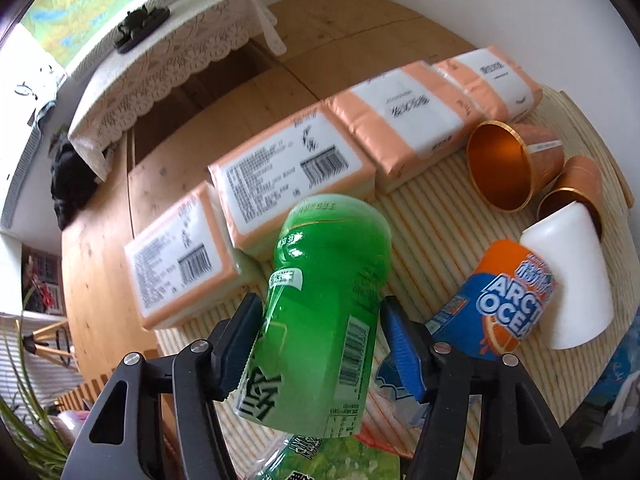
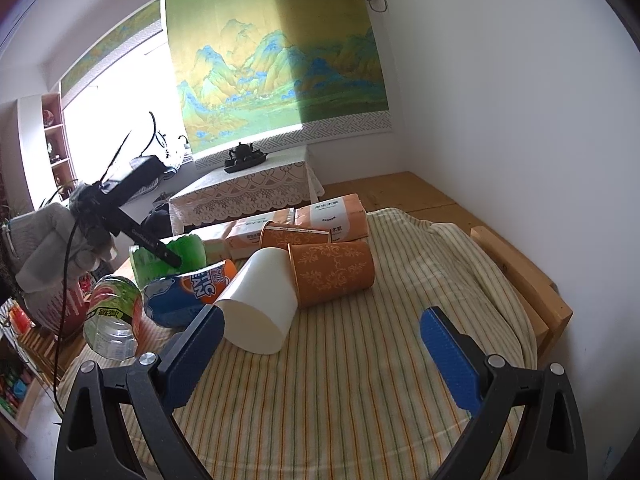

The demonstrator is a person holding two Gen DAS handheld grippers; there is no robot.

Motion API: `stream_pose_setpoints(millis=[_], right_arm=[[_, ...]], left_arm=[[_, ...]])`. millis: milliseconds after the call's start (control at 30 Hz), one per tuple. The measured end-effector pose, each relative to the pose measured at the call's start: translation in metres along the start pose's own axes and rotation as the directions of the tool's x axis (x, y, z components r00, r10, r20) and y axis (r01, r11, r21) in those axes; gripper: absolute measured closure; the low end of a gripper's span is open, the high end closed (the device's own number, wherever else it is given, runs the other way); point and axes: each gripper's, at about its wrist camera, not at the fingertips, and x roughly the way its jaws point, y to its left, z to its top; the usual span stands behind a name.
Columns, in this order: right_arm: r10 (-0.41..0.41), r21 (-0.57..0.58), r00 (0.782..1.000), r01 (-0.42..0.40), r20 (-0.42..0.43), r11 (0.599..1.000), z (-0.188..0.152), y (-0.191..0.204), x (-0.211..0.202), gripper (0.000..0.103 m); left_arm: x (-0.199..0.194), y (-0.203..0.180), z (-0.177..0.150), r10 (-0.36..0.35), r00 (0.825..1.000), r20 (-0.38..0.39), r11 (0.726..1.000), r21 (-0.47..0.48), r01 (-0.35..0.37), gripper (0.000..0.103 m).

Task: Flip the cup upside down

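Note:
My left gripper is shut on a green plastic cup with a printed label and holds it tilted above the striped cloth. The same green cup shows at the left of the right wrist view, with the left gripper's black body across it. My right gripper is open and empty, low over the cloth. A white cup lies on its side just beyond its left finger. Two orange patterned cups lie on their sides behind the white cup.
An orange-and-blue Arctic Ocean cup lies beside the white cup. A row of tissue packs lines the cloth's far edge. A clear bottle lies at the left. A wooden frame borders the right.

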Motion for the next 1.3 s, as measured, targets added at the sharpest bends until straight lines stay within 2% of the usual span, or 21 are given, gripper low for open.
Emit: stream_pose_setpoints(millis=[233,467,633,800,933,1067,1300], right_arm=[[-0.008,0.01,1.0,0.008,0.007,1.0,0.0,-0.003,-0.005,0.006],[-0.01,0.021,1.0,0.009,0.02,1.0,0.002,-0.005,-0.013,0.006],[-0.003,0.026,0.999,0.003,0.032,1.0,0.002,-0.004,-0.023,0.006],[-0.006,0.011,0.999,0.006,0.039,1.0,0.0,-0.003,-0.034,0.006],[-0.01,0.014,0.999,0.009,0.042,1.0,-0.003,-0.004,-0.042,0.006],[-0.021,0.011,0.999,0.02,0.044,1.0,-0.006,-0.005,-0.05,0.006],[-0.024,0.012,0.999,0.024,0.043,1.0,-0.01,-0.005,-0.058,0.006]], left_arm=[[-0.021,-0.003,0.002,0.034,0.999,0.034,0.999,0.007,-0.035,0.04],[-0.074,-0.028,-0.012,0.044,0.993,0.105,0.998,0.03,-0.048,0.041],[-0.113,-0.054,-0.034,0.015,0.985,0.174,0.998,0.06,-0.026,0.041],[-0.139,-0.092,-0.07,-0.033,0.974,0.225,0.993,0.116,0.007,0.041],[-0.138,-0.124,-0.095,-0.057,0.973,0.225,0.985,0.171,0.018,0.041],[-0.127,-0.142,-0.116,-0.081,0.973,0.217,0.982,0.184,0.041,0.041],[-0.096,-0.152,-0.133,-0.075,0.977,0.2,0.983,0.181,0.039,0.041]])
